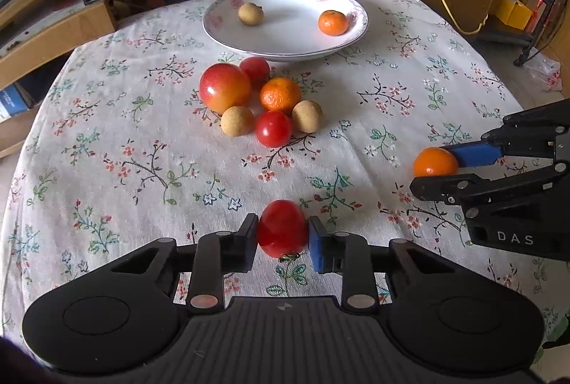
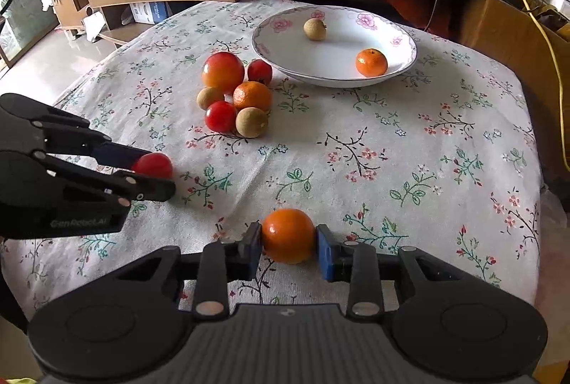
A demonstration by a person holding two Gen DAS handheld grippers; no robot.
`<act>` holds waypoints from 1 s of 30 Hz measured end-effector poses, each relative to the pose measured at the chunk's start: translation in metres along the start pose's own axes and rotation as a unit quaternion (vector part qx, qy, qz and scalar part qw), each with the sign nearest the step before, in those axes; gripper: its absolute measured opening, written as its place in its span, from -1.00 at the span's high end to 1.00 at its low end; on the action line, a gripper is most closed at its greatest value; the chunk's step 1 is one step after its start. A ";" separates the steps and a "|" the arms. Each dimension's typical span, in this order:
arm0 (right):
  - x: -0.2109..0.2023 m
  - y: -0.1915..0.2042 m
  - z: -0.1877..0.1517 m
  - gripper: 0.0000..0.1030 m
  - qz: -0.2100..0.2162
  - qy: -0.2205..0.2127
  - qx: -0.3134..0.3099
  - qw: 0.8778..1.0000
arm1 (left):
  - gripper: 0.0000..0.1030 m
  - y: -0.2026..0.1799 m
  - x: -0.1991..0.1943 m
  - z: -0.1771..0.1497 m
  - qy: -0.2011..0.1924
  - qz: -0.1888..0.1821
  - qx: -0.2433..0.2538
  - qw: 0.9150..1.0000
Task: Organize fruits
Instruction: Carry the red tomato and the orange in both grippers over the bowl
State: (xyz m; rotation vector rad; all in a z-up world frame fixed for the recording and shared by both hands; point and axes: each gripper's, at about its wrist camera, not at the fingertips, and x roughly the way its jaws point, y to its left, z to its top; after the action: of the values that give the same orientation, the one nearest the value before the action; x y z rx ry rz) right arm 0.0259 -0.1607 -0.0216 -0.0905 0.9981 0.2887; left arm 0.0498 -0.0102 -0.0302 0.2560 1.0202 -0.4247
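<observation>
Floral tablecloth (image 1: 107, 170), red tomato (image 1: 281, 229), orange mandarin (image 2: 288, 236)

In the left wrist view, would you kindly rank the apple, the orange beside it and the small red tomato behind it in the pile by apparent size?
1. Apple, clearly largest.
2. Orange.
3. Small red tomato, smallest, though the apple partly hides it.
They sit close together, so camera distance barely affects this.

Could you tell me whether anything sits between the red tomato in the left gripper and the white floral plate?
Yes: the cluster of loose fruit lies on the tablecloth directly between the held small red tomato and the white floral plate, just before its near rim.
</observation>
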 end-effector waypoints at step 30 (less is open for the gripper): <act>-0.023 -0.003 0.028 0.35 -0.034 -0.015 0.031 0.999 | 0.29 0.001 -0.017 0.039 -0.038 -0.015 -0.034 0.999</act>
State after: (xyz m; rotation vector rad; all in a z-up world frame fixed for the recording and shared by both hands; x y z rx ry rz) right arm 0.0377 -0.1629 0.0130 -0.0631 0.9710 0.1963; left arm 0.0726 -0.0216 0.0044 0.1618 0.9623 -0.4230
